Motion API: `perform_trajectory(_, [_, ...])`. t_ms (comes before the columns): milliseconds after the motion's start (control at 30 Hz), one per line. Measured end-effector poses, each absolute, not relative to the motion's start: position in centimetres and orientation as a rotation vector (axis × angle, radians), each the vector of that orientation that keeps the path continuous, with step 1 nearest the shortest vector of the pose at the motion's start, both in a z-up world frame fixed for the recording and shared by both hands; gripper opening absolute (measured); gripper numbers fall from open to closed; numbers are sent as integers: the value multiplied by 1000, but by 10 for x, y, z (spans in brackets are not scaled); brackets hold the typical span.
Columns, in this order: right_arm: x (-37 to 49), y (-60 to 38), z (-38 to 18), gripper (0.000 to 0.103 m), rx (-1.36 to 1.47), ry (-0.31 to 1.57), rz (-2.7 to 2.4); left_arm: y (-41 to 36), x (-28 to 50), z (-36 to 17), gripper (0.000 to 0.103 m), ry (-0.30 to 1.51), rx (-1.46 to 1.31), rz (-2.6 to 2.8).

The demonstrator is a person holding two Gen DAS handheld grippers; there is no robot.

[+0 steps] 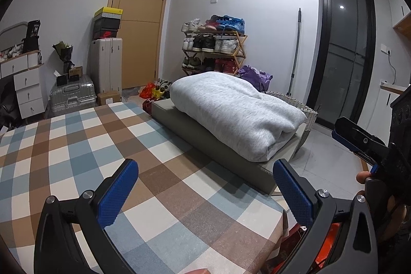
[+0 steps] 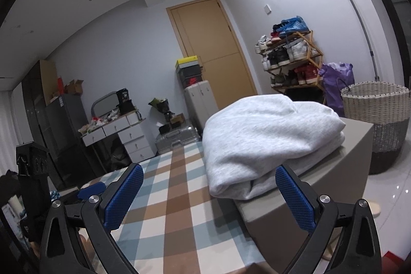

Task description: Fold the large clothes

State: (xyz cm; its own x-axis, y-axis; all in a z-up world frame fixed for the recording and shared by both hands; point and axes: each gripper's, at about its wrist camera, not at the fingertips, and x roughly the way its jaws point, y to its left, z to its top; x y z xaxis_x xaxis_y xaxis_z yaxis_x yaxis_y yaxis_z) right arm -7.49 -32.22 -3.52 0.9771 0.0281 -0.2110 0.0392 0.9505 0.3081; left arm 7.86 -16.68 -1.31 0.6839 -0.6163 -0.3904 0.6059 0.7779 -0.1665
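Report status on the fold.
Left gripper open, right gripper open, both empty. Grey garment folded on the cushion. Nothing blocking.

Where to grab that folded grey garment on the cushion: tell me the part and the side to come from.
Probably the stacked layered edge at the near corner of the grey garment, coming in level from the checked cloth side. There the folds overhang the grey cushion, so an open right gripper could pinch all layers together.

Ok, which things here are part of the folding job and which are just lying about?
For the job: folded grey garment, grey cushion under it, checked cloth, left gripper, right gripper.

Lying about: shoe rack, suitcases, wicker basket, purple bag.
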Motion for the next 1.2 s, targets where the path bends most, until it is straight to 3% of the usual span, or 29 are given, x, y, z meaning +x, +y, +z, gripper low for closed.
perform_trajectory(1200, [-76, -321, -34, 103, 310, 218, 0, -164, 78, -9, 102, 436, -7, -698])
